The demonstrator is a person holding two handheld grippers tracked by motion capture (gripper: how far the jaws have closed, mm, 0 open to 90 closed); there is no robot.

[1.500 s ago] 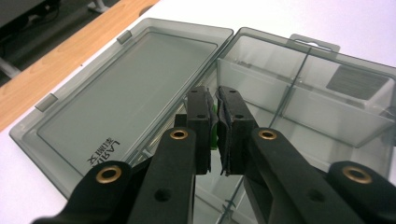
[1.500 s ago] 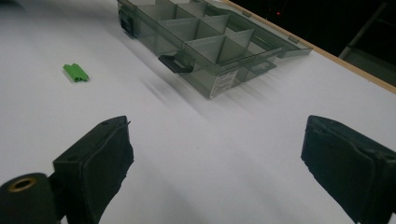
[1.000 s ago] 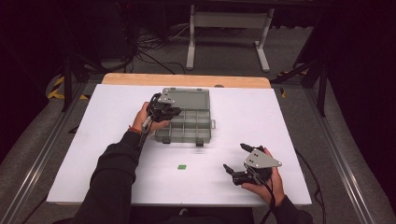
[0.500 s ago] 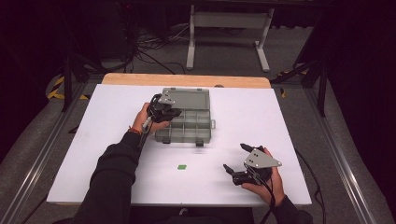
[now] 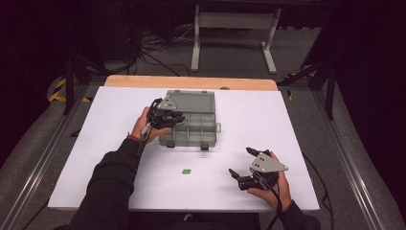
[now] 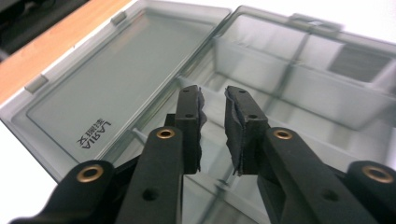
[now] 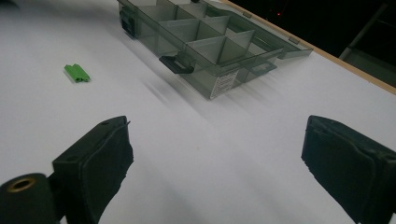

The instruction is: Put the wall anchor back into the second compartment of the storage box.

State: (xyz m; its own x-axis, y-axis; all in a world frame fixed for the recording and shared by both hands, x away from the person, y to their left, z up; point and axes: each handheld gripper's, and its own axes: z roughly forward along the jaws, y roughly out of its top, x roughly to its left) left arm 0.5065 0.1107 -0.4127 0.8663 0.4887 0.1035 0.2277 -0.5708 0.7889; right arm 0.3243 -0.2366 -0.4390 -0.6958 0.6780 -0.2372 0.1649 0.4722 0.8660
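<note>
A smoky grey compartment box (image 5: 210, 128) lies open in the middle of the white table, its lid (image 5: 190, 101) folded flat behind it. My left gripper (image 5: 178, 120) hovers over the box's left compartments. In the left gripper view its jaws (image 6: 214, 95) have just been opening and stand a little apart, with nothing between them, above the dividers (image 6: 299, 84) and beside the lid (image 6: 107, 88). My right gripper (image 5: 240, 161) rests at the front right, wide open and empty (image 7: 217, 140). A small green piece (image 5: 186, 171) (image 7: 77, 73) lies on the table in front of the box (image 7: 205, 39).
The white table top (image 5: 287, 120) has a wooden strip (image 5: 191, 82) along its far edge. Beyond it stand a metal frame (image 5: 234, 28) and cables on a dark floor. Rails run along both sides of the table.
The left gripper has shifted only slightly at the box. The box's front edge and latch look smeared, as if the box has just been nudged. The right gripper has kept still.
</note>
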